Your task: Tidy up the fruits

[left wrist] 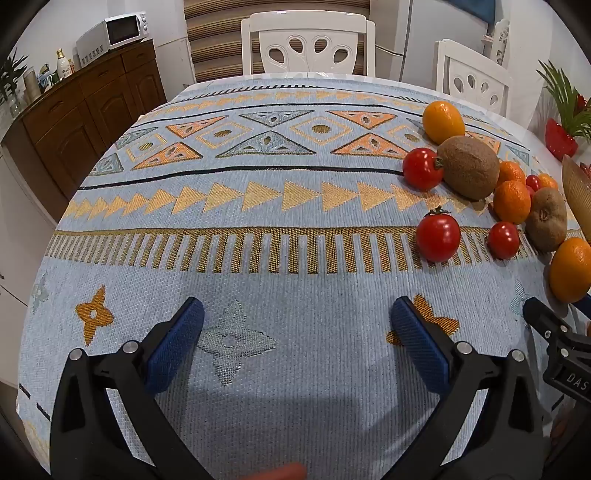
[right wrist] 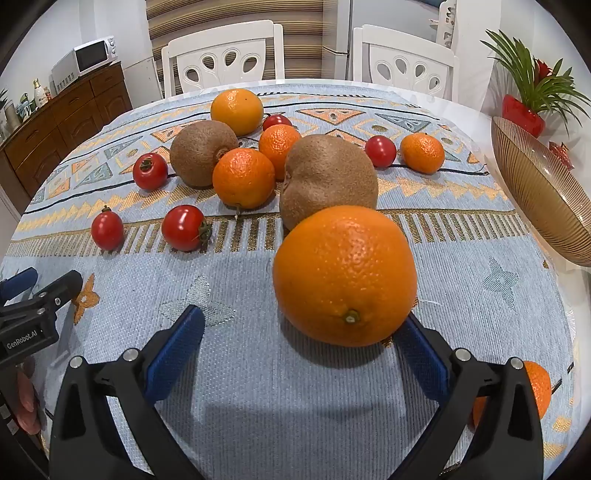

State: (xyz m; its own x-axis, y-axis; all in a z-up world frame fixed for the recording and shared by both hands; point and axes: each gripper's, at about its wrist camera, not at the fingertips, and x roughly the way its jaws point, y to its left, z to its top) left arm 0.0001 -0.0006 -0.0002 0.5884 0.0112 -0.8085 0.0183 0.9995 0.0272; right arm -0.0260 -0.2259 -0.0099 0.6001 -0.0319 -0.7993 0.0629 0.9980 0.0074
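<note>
Oranges, kiwis and cherry tomatoes lie scattered on the patterned tablecloth. In the right wrist view a large orange point(right wrist: 345, 275) lies just ahead of my right gripper point(right wrist: 301, 332), close to its right finger; the gripper is open and empty. Behind it are a big kiwi point(right wrist: 328, 177), a second kiwi point(right wrist: 201, 151), mandarins point(right wrist: 243, 177) and tomatoes point(right wrist: 183, 228). A ribbed amber bowl point(right wrist: 543, 192) stands at the right. My left gripper point(left wrist: 297, 321) is open and empty over bare cloth, with the fruit point(left wrist: 469, 166) to its far right.
Two white chairs point(right wrist: 221, 55) stand behind the table. A red-potted plant point(right wrist: 524, 114) is at the back right. A wooden sideboard with a microwave point(left wrist: 114, 35) is at the left. Another mandarin point(right wrist: 539, 387) lies behind my right finger.
</note>
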